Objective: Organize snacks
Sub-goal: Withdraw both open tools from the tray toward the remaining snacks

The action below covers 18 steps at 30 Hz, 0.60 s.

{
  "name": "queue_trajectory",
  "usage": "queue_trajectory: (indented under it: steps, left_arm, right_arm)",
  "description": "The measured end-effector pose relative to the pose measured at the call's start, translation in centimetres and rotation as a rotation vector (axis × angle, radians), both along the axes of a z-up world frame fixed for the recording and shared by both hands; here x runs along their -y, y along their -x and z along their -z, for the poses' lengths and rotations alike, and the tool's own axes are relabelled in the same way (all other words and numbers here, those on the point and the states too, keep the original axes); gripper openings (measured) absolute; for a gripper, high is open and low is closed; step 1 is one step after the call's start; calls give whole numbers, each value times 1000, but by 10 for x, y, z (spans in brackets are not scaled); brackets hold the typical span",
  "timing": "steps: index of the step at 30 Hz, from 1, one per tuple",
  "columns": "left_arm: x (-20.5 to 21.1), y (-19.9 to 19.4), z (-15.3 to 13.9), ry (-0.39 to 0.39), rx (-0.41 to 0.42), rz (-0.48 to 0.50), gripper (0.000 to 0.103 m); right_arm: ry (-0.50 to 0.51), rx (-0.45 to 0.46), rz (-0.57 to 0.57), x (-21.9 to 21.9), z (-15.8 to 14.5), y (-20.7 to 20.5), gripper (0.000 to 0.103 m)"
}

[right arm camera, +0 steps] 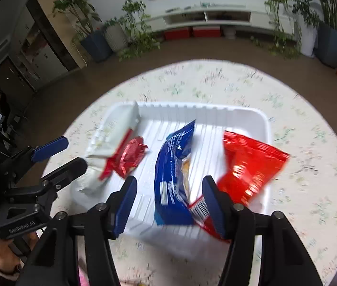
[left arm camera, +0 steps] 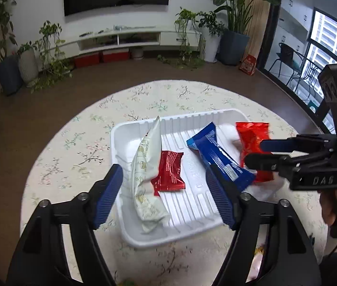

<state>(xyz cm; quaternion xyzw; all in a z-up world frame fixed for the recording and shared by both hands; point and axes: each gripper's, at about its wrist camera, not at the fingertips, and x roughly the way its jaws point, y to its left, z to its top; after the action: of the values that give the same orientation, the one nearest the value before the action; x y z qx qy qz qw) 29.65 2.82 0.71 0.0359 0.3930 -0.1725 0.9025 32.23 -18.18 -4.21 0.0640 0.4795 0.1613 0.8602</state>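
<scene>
The left gripper point(left arm camera: 166, 193) stands open over the near end of the tray point(left arm camera: 125, 131), its blue pads either side of the white packet point(left arm camera: 145, 174) without pressing it. The right gripper point(right arm camera: 168, 205) is open too, the blue packet point(right arm camera: 173, 174) lying loose between its pads.

The white packet is crumpled and stands on edge against the tray's left wall. Touching it, flat on the ribbed floor, lies a small dark-red packet point(left arm camera: 169, 170). The blue packet slants across the tray's middle; the bright red packet point(left arm camera: 251, 140) overlaps the right rim. The tray sits on a round, flower-printed table point(left arm camera: 73, 147).
</scene>
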Motion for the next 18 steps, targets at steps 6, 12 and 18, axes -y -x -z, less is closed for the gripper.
queue_trajectory:
  steps: [6,12,18]
  left_arm:
    - [-39,76,-34,30,75,-40,96]
    - [-80,164,-19,33,66,-198,103]
    - [-100,233,14,170,-41,-281,103]
  right_arm:
    - [-52,144,19,31,-51,75,75]
    - [-143,238,96,59,-70,170,84]
    - [-201,281,152,65,-60,250,90]
